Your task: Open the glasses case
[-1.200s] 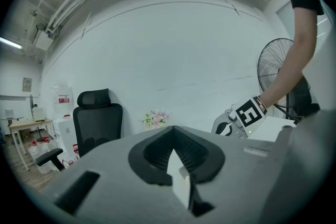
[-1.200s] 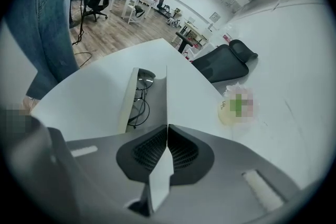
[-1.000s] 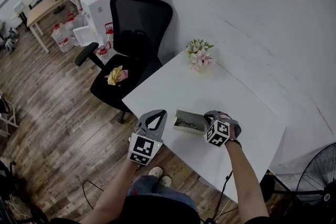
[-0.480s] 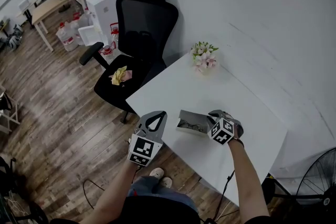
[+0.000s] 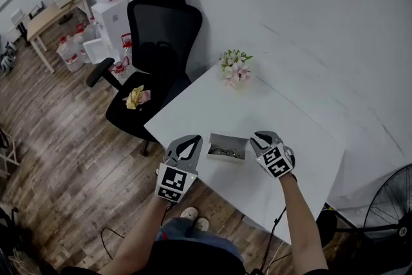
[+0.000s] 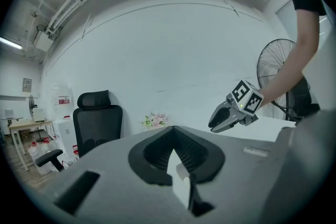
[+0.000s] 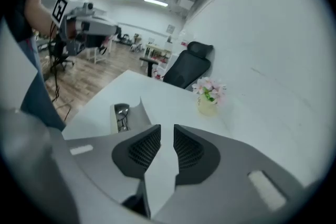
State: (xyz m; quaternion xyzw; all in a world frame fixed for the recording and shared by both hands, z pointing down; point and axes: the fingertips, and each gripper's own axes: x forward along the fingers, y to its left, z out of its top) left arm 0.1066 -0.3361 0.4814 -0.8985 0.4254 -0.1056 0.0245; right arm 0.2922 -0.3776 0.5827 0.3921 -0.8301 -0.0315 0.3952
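Note:
The grey glasses case (image 5: 226,147) lies open near the table's front edge, with dark glasses (image 5: 223,152) inside and its lid up. In the right gripper view the case (image 7: 127,115) sits left of the jaws. My right gripper (image 5: 259,137) hovers just right of the case, clear of it. Its jaws are opening, with a narrow gap and nothing between them (image 7: 167,131). My left gripper (image 5: 187,143) is left of the case at the table edge, tips together and empty (image 6: 173,131).
White table (image 5: 283,113) against a white wall. A small vase of pink flowers (image 5: 234,69) stands at the table's far side. A black office chair (image 5: 154,55) is beyond the left corner. A floor fan (image 5: 386,209) stands at the right.
My right gripper let go of the case's right end, rose, rolled and parted its jaws. The case stays open. The left gripper kept still.

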